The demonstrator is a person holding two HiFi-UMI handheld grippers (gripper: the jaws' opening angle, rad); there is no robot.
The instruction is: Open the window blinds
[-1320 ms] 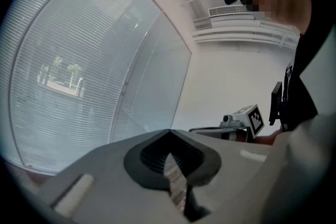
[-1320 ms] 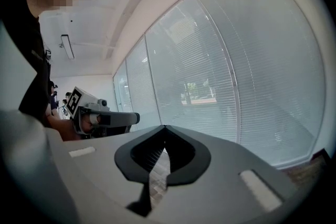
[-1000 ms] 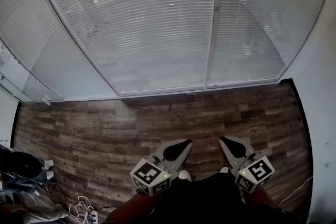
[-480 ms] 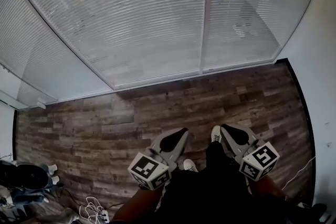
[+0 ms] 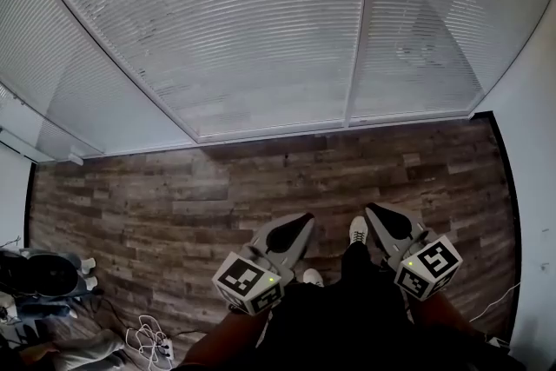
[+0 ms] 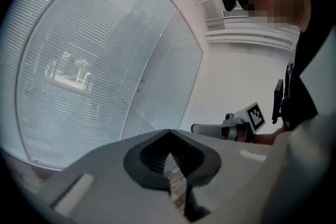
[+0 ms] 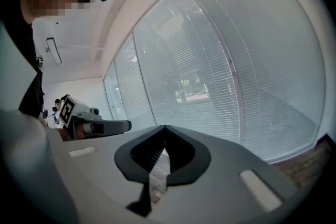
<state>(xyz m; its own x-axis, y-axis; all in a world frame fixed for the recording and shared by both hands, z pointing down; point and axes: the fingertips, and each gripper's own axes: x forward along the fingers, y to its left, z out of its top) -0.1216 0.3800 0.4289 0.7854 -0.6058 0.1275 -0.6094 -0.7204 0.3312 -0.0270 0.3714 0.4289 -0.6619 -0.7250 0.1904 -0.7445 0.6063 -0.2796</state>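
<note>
shoe stepped fwd btwn left tongs, right tongs; blinds unchanged

The window blinds stand across the far side, with the floor before them. Near the person, the left tongs and right tongs hang side by side above the floor, a shoe between them; cables lie at the near left.

Readable text: none anywhere
Left gripper: cube carries black-and-white square marker patterns, no letters or digits
Right gripper: cube likewise, patterns only
</note>
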